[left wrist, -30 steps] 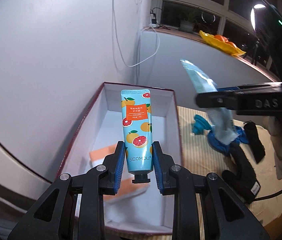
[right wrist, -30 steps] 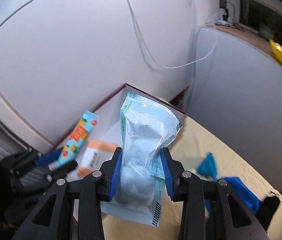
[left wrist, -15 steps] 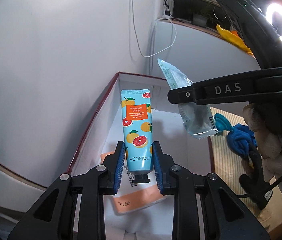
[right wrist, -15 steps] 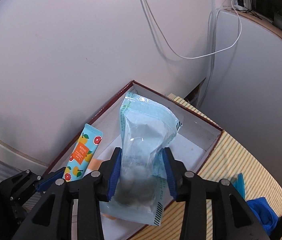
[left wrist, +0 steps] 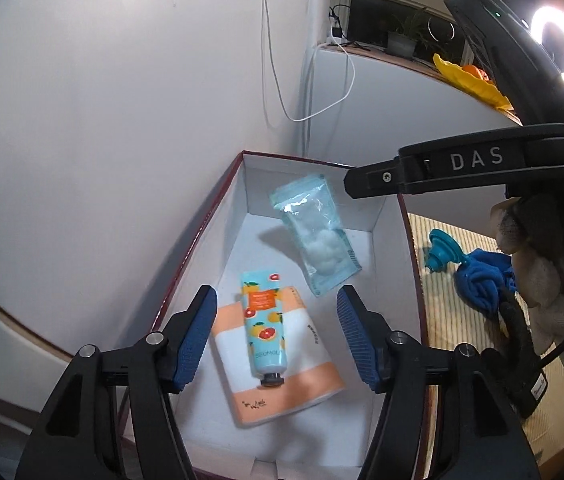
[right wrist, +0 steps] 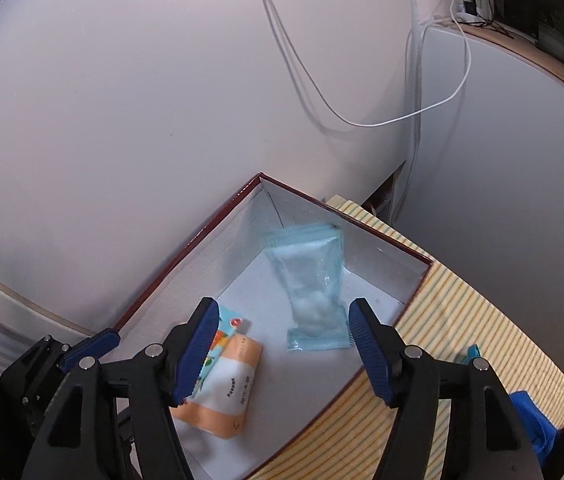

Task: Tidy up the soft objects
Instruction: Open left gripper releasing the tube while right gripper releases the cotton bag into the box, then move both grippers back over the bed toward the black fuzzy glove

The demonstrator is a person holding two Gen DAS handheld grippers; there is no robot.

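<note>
An open white box with a dark red rim (left wrist: 210,216) (right wrist: 186,248) stands against the wall. Inside, a blue grapefruit-print tube (left wrist: 264,330) lies on an orange-and-white pack (left wrist: 282,364) (right wrist: 222,392). A clear blue bag of cotton balls (left wrist: 315,236) (right wrist: 313,296) leans against the box's far wall. My left gripper (left wrist: 276,338) is open and empty above the tube. My right gripper (right wrist: 282,346) is open and empty above the bag, and its arm shows in the left wrist view (left wrist: 461,168).
A striped yellow mat (right wrist: 453,304) (left wrist: 445,312) lies right of the box, with a blue cloth (left wrist: 481,280) (right wrist: 533,420), a teal funnel-shaped piece (left wrist: 439,252) and a black strap (left wrist: 517,344). White cables (right wrist: 361,120) hang on the wall behind.
Both grippers opened. The tube dropped onto the orange-and-white pack in the box. The cotton-ball bag dropped into the box's far end.
</note>
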